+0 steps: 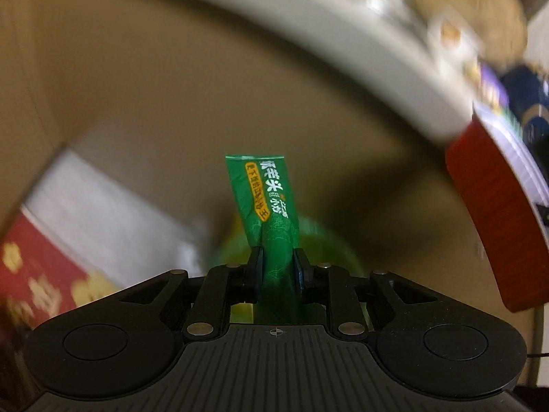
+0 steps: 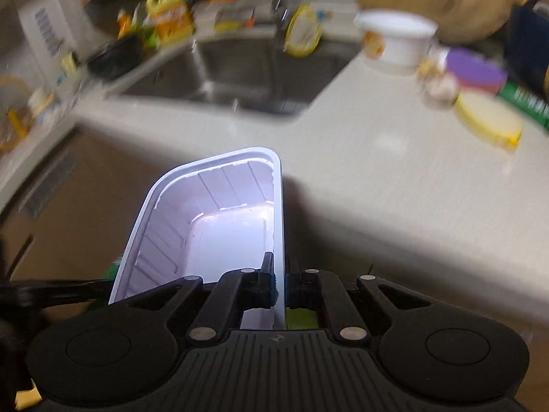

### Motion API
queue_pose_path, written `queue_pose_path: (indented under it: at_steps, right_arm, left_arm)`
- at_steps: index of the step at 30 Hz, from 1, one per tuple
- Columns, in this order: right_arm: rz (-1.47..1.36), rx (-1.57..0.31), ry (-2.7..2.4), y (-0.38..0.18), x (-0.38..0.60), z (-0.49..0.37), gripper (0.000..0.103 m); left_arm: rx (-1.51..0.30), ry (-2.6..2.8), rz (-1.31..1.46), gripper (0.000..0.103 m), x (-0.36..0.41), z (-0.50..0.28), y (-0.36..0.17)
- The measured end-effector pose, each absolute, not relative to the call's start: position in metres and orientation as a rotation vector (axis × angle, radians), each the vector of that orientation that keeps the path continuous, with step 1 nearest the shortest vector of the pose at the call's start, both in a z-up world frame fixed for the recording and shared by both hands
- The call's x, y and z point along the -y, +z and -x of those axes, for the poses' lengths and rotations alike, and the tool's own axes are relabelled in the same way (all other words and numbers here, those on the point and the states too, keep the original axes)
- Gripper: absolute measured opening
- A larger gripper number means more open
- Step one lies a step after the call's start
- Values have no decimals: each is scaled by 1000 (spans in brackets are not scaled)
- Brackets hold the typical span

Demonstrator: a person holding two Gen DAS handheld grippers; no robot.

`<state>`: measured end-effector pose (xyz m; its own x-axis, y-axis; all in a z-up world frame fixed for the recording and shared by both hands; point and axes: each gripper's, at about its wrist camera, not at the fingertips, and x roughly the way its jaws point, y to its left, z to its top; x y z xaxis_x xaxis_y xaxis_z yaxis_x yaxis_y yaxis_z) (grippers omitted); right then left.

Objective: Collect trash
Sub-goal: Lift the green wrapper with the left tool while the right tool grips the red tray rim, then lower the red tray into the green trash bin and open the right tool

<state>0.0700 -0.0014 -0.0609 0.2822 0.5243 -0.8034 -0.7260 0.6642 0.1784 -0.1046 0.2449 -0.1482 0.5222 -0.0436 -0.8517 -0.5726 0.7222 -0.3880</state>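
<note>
The green wrapper (image 1: 266, 202) sticks up toward twelve o'clock, pinched in the left gripper (image 1: 278, 267). The right gripper (image 2: 281, 285) is clamped on one wall of the white tray (image 2: 206, 213), below the counter (image 2: 394, 185) edge. Both grips should stay firm until the pieces hang over a bin; none is clearly visible.

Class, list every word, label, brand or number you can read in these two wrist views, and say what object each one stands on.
"YANG" in small Latin letters, on the green wrapper.
Large white Chinese characters and a yellow band of characters, same wrapper: visible, not read with confidence.
White lettering on the green package at the counter's right edge: too blurred.
Label on the yellow bottle by the sink: too blurred.
White plastic tray: no text.
</note>
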Motion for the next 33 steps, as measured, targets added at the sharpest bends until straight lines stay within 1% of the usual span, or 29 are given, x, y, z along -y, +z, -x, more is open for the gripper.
queue_pose_path:
  at_steps: [3, 5, 10, 12, 14, 16, 18, 19, 22, 23, 24, 26, 29, 33]
  right_arm:
    - [322, -1016, 799, -93, 5, -51, 5]
    - [392, -1043, 755, -123, 7, -44, 5]
    - [392, -1203, 667, -230, 1, -57, 6]
    - [395, -1207, 671, -272, -12, -58, 6]
    - [357, -1174, 719, -311, -25, -58, 6]
    - [392, -1227, 731, -353, -41, -59, 8]
    - [394, -1324, 709, -389, -52, -64, 17]
    - [390, -1364, 691, -400, -54, -67, 18]
    - [387, -1383, 668, -401, -48, -74, 18]
    - [397, -1367, 659, -394, -43, -73, 22]
    - [409, -1352, 651, -386, -37, -74, 30]
    - [422, -1331, 639, -369, -24, -79, 39]
    - [446, -1319, 627, -350, -8, -89, 41]
    - [486, -1317, 611, -343, 9, -98, 41]
  left_arm:
    - [-1101, 283, 755, 22, -230, 93, -192]
    - [-1118, 274, 779, 22, -227, 91, -206]
    - [-1136, 315, 767, 22, -235, 93, -217]
    - [-1153, 336, 768, 22, -235, 93, -221]
    - [-1164, 349, 768, 22, -232, 94, -224]
    - [-1176, 355, 765, 22, -227, 92, -227]
    - [-1196, 362, 765, 22, -224, 91, -232]
    - [-1211, 366, 769, 22, -223, 91, -236]
    - [-1260, 347, 790, 22, -219, 91, -251]
    - [-1280, 332, 801, 22, -215, 90, -256]
    - [-1299, 314, 814, 22, -209, 88, -265]
    - [-1337, 272, 838, 22, -199, 81, -279]
    - [-1382, 215, 857, 22, -178, 67, -294]
    - [-1401, 190, 870, 22, -157, 44, -321]
